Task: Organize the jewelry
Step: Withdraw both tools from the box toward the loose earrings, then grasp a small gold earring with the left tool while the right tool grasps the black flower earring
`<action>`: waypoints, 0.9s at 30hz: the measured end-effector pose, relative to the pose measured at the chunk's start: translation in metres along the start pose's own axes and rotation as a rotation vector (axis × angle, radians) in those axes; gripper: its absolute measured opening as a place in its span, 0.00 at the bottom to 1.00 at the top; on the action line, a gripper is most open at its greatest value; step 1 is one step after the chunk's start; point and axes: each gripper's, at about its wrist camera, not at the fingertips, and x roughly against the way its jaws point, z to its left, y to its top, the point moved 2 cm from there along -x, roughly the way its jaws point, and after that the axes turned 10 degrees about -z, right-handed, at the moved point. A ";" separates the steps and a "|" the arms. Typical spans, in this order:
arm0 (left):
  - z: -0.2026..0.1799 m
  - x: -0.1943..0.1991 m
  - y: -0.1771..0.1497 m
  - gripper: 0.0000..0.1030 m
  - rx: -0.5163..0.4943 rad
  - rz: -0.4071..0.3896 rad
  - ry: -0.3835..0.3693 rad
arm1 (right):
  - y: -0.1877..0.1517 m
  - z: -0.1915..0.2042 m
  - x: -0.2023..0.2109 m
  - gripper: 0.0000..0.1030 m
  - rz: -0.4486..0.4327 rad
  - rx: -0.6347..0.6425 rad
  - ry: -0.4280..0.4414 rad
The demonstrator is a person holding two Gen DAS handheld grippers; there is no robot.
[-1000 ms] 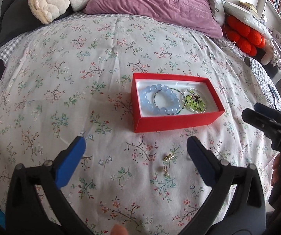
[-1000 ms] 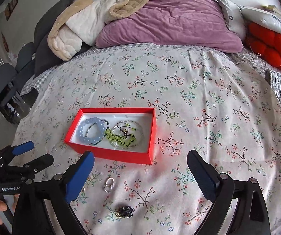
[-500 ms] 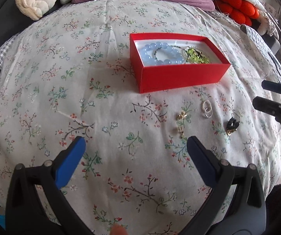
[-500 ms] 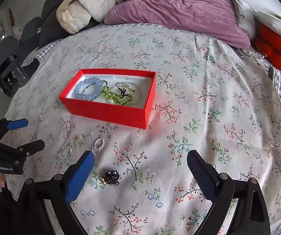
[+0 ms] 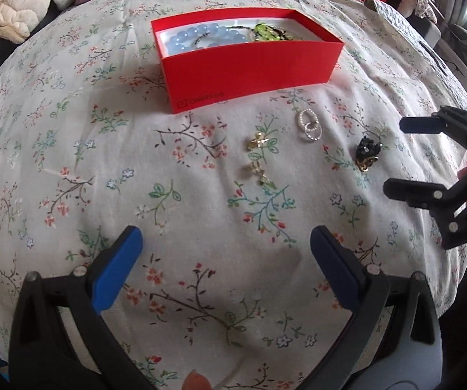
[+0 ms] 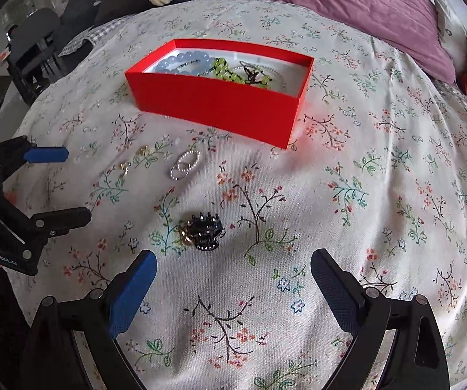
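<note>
While jaws gape, red box sits on floral bedspread (prob. a bed).

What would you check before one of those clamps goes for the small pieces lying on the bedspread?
1. Right gripper open and empty: ok.
2. Left gripper open and empty: ok.
3. Black clip just ahead of the right gripper, nothing lying on it: ok.
4. Gold earrings and linked pearl rings apart from the clip, so they should not get caught: ok.
5. Red box open, with room beside the blue bead bracelet and green bracelet: ok.
6. Whether the soft floral bedspread lets the fingers get under the clip: cannot tell.
</note>
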 end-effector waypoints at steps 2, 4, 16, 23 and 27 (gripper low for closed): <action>-0.008 0.001 0.001 1.00 -0.030 -0.013 -0.020 | -0.005 -0.001 -0.003 0.94 0.010 0.017 0.001; -0.015 0.000 0.003 1.00 -0.060 -0.023 -0.031 | -0.008 -0.003 -0.004 0.94 0.015 0.028 -0.008; -0.037 -0.009 0.018 0.98 -0.113 -0.019 -0.041 | 0.002 -0.022 0.011 0.94 -0.047 -0.054 0.042; -0.057 -0.016 0.017 0.90 -0.150 0.021 -0.108 | 0.013 -0.042 0.005 0.93 -0.065 -0.212 0.077; -0.065 -0.019 0.017 0.83 -0.149 0.036 -0.141 | 0.014 -0.039 -0.005 0.91 -0.044 -0.242 0.094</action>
